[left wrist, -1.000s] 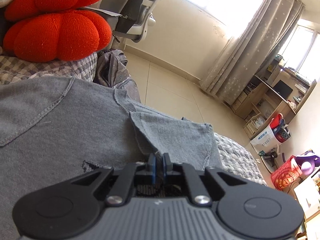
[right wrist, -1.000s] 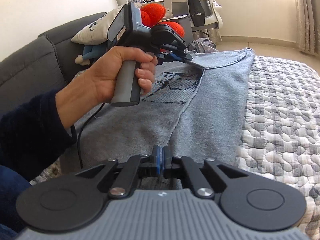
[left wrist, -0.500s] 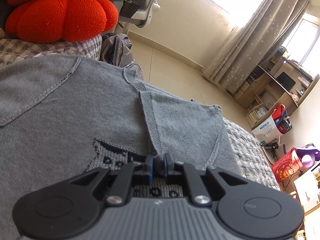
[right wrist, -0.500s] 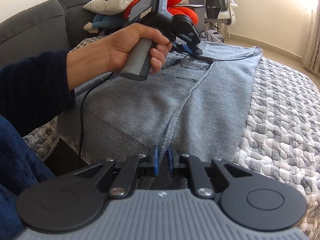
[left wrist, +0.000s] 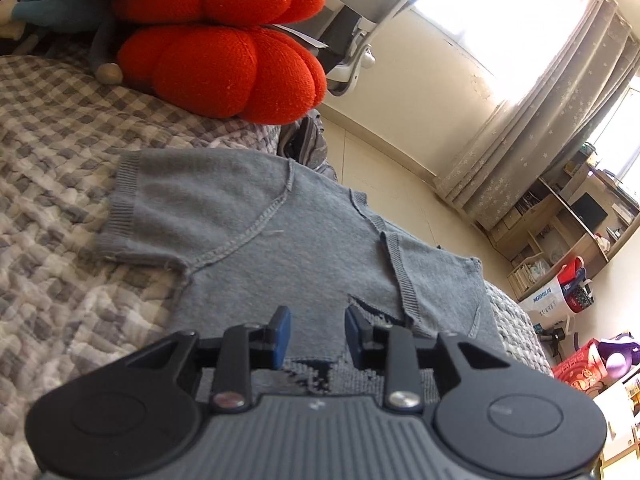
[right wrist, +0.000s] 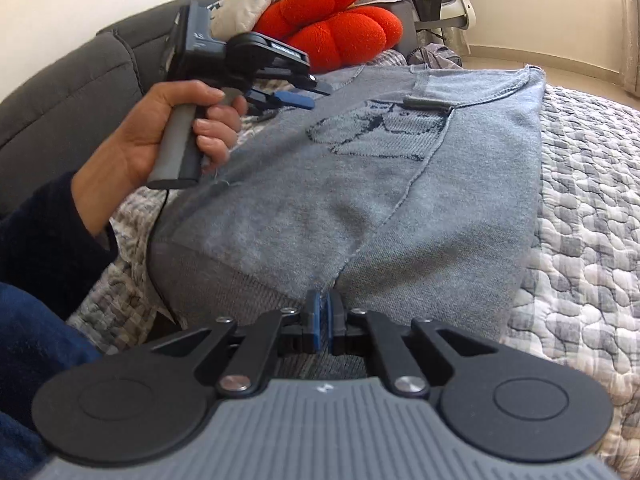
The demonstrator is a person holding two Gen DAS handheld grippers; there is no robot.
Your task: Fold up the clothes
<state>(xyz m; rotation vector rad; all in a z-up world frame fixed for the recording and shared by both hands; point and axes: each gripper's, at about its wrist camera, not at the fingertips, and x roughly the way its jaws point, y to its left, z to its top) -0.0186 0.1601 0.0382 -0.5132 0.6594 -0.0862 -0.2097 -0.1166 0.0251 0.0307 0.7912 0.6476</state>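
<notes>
A grey knit sweater [left wrist: 280, 240] with a dark picture on its front lies on the quilted bed. Its right side is folded over the middle [right wrist: 460, 216], while the other short sleeve [left wrist: 180, 200] lies spread flat. My left gripper [left wrist: 316, 320] hovers over the chest, its jaws opening with nothing between the blue pads. In the right wrist view a hand holds that left gripper [right wrist: 308, 94] above the sweater's left part. My right gripper [right wrist: 322, 308] is shut on the folded edge at the sweater's ribbed hem.
Two red pumpkin cushions [left wrist: 224, 68] and a pillow sit at the head of the checked quilt [right wrist: 580, 200]. A dark grey sofa back [right wrist: 80, 92] runs along the left. Past the bed's edge are a grey bag [left wrist: 304, 144], an office chair [left wrist: 360, 20] and tiled floor.
My left gripper let go of the folded flap, opened and swung left, bringing the spread sleeve into its view. The right gripper stayed shut at the hem.
</notes>
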